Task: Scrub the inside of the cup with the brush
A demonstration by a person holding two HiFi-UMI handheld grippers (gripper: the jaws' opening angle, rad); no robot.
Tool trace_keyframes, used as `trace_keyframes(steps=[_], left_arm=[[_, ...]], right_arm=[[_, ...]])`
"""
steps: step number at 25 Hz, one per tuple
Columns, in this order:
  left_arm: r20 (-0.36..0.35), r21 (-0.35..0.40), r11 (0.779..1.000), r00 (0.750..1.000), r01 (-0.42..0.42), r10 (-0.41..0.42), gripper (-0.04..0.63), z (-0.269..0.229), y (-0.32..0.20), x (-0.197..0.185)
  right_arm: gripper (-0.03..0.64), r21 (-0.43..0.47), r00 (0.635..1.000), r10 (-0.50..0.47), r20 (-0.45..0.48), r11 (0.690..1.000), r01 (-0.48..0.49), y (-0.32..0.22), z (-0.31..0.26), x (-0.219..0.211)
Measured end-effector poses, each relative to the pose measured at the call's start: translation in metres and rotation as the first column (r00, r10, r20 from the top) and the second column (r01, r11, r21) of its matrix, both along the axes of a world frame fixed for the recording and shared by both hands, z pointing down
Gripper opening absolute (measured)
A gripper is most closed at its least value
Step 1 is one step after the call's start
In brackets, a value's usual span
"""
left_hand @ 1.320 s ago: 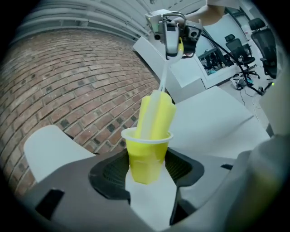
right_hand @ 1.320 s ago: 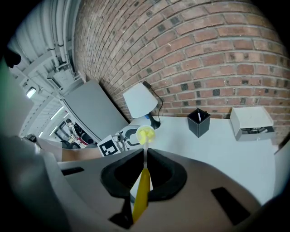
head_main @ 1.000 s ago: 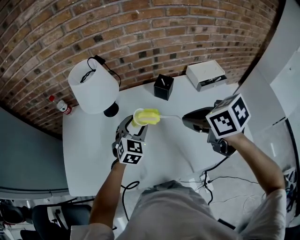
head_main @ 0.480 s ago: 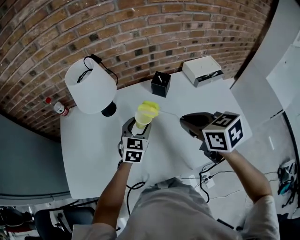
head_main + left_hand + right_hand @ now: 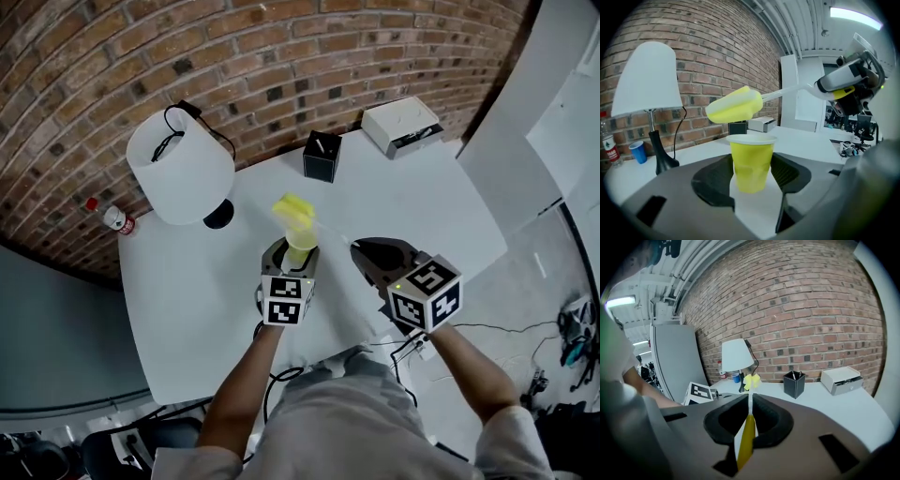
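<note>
A yellow paper cup (image 5: 750, 161) stands upright between the jaws of my left gripper (image 5: 752, 174), which is shut on it. In the head view the cup (image 5: 301, 243) and the left gripper (image 5: 290, 255) are over the middle of the white table (image 5: 187, 281). My right gripper (image 5: 368, 255) is shut on the yellow handle (image 5: 746, 440) of the brush. The brush's thin white shaft (image 5: 336, 232) runs left to its yellow sponge head (image 5: 735, 105). That head hovers just above the cup's rim, outside the cup.
A white lamp (image 5: 178, 167) stands at the table's back left, with a red-capped bottle (image 5: 113, 218) and a small blue cup (image 5: 638, 152) near it. A black pen holder (image 5: 322, 155) and a white box (image 5: 403, 127) sit at the back. Cables lie on the floor (image 5: 525, 328) at right.
Both grippers have come down and nearer to the person. The cup has turned from lying sideways to upright. The brush head has left the cup's mouth and is above the rim.
</note>
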State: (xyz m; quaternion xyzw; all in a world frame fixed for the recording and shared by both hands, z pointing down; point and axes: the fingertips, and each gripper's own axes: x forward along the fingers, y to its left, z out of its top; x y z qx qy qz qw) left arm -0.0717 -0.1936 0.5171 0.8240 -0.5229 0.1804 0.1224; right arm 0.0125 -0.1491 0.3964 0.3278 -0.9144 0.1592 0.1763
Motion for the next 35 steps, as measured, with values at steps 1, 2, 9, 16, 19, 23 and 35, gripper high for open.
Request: trace_keyframes(steps=[1, 2, 9, 16, 19, 23, 35], left_arm=[[-0.005, -0.004, 1.0, 1.0, -0.006, 0.006, 0.259, 0.002, 0.002, 0.002], [-0.01, -0.008, 1.0, 1.0, -0.01, 0.01, 0.259, 0.006, 0.004, 0.003], [-0.027, -0.045, 0.998, 0.999, -0.034, 0.033, 0.259, 0.033, 0.013, 0.015], [-0.032, -0.089, 0.996, 0.999, -0.013, 0.01, 0.261, 0.055, 0.024, 0.013], [-0.023, -0.097, 0.995, 1.0, 0.005, -0.007, 0.261, 0.062, 0.028, 0.01], [-0.014, -0.116, 0.993, 0.999, 0.027, -0.029, 0.261, 0.069, 0.034, 0.007], [0.027, -0.148, 0.982, 0.993, 0.116, -0.113, 0.261, 0.085, 0.053, -0.002]], right_arm=[[0.025, 0.008, 1.0, 0.013, 0.009, 1.0, -0.013, 0.001, 0.004, -0.002], [0.025, 0.014, 1.0, 0.025, 0.018, 1.0, -0.026, 0.002, 0.008, -0.005], [0.025, 0.042, 0.997, 0.073, 0.021, 0.996, -0.074, 0.009, 0.038, -0.024], [0.025, 0.026, 0.998, 0.067, 0.017, 0.997, -0.068, 0.01, 0.055, -0.03], [0.025, 0.006, 0.998, 0.063, 0.026, 0.998, -0.063, 0.008, 0.061, -0.03], [0.025, -0.004, 0.999, 0.028, 0.027, 1.0, -0.028, 0.01, 0.065, -0.032], [0.025, -0.019, 0.996, -0.083, 0.031, 0.996, 0.084, 0.025, 0.075, -0.032]])
